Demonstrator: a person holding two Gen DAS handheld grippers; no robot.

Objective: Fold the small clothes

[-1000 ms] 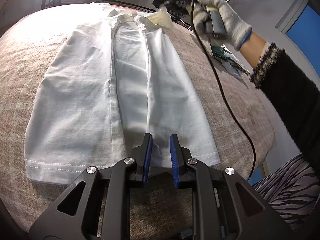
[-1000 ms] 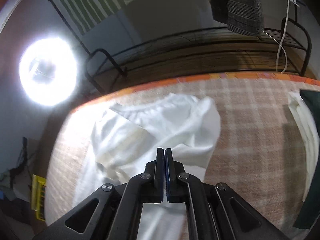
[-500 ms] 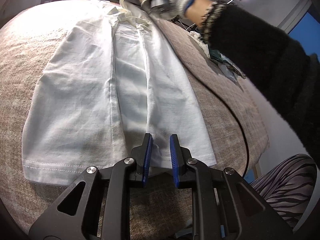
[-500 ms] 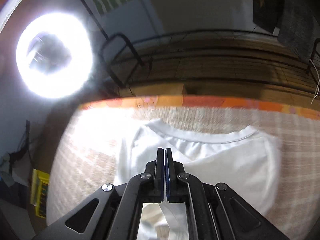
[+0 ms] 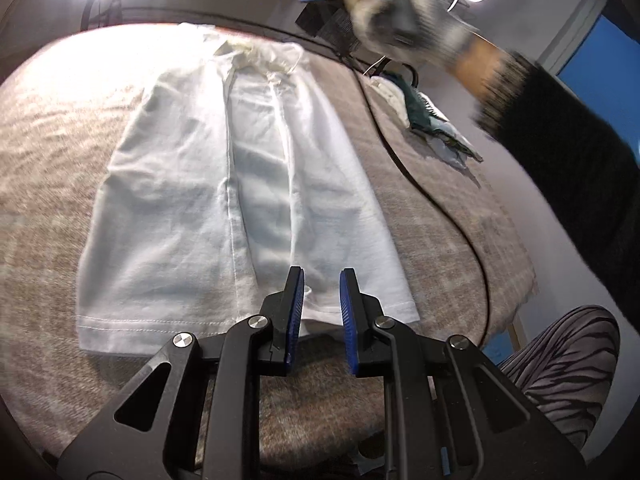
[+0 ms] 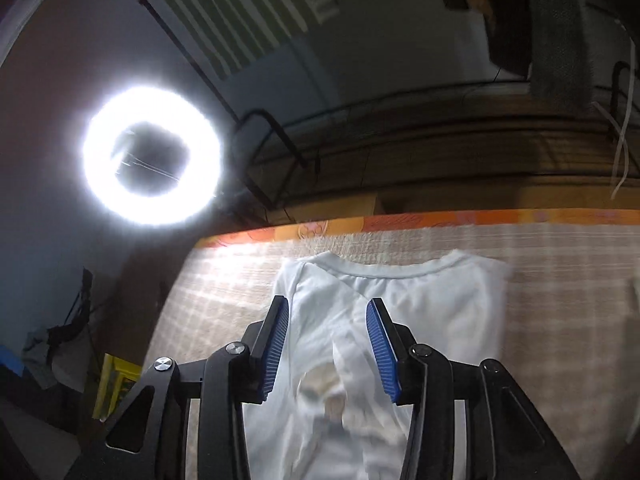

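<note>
the shirt (image 5: 244, 184) lies on the table (image 5: 440, 208), collar at the far edge; a cable (image 5: 452, 216) and a clothes pile (image 5: 432, 120) lie to its right.

No text, labels or numbers legible

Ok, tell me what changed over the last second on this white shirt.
The right tool opened: it was shut a second ago, and its fingers now stand apart above the white shirt near the collar. The left tool stayed open at the hem, and the shirt still lies flat, sides folded in.
</note>
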